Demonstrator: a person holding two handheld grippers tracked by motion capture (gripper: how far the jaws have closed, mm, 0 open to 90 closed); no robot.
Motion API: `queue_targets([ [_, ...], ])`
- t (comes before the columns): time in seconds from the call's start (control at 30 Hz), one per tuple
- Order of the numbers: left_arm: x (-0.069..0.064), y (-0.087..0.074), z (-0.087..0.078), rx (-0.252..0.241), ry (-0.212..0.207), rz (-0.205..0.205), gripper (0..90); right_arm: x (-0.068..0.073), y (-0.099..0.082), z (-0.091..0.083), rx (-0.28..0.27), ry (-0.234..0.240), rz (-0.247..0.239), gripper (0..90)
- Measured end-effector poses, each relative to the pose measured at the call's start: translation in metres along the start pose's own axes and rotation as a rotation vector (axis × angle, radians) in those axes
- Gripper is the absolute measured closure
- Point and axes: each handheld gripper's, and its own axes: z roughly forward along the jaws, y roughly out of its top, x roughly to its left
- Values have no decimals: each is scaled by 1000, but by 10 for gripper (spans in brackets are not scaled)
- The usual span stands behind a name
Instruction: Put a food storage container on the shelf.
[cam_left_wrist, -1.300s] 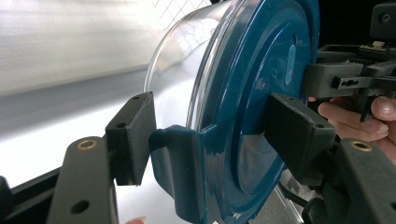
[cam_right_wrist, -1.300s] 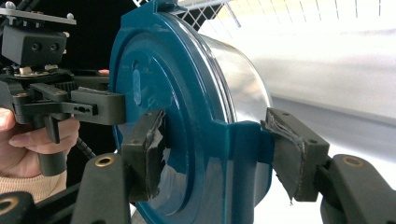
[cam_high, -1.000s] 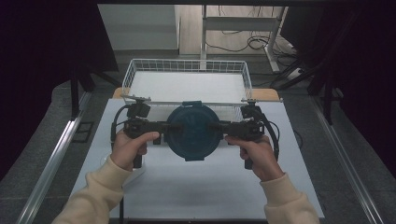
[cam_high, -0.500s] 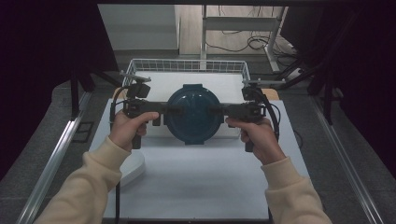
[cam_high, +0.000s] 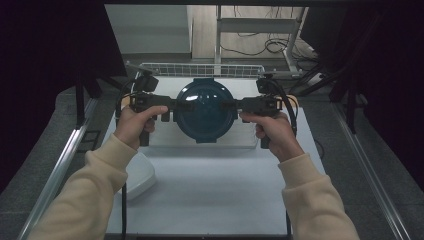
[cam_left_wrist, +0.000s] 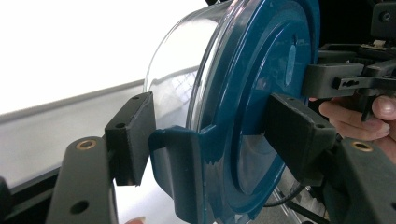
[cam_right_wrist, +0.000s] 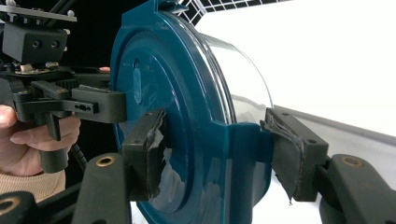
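Note:
A round container (cam_high: 204, 110) with a dark blue lid and a clear bowl hangs in the air between both grippers, lid facing up in the high view. My left gripper (cam_high: 174, 105) is shut on the lid's left tab and my right gripper (cam_high: 234, 105) is shut on the right tab. In the left gripper view the jaws (cam_left_wrist: 215, 140) clamp the blue tab, with the container (cam_left_wrist: 261, 70) rising beyond and the other gripper (cam_left_wrist: 336, 79) behind it. The right gripper view has its jaws (cam_right_wrist: 215, 149) on the opposite tab of the container (cam_right_wrist: 177, 70), with worn pads.
A wire basket (cam_high: 200, 67) stands at the table's far side, under and behind the held container. A white rounded object (cam_high: 137, 175) lies on the table (cam_high: 210, 190) near the left forearm. Dark curtains and metal rails flank the table.
Both grippers have carried the container away from the person, from over the table's middle to over the basket. The white object by the left arm has come into sight.

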Motion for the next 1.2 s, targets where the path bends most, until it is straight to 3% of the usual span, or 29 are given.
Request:
queue_targets([
  [1.2,22,58,8,19,-11,-26,333,-15,54,14,8,-8,29,409],
])
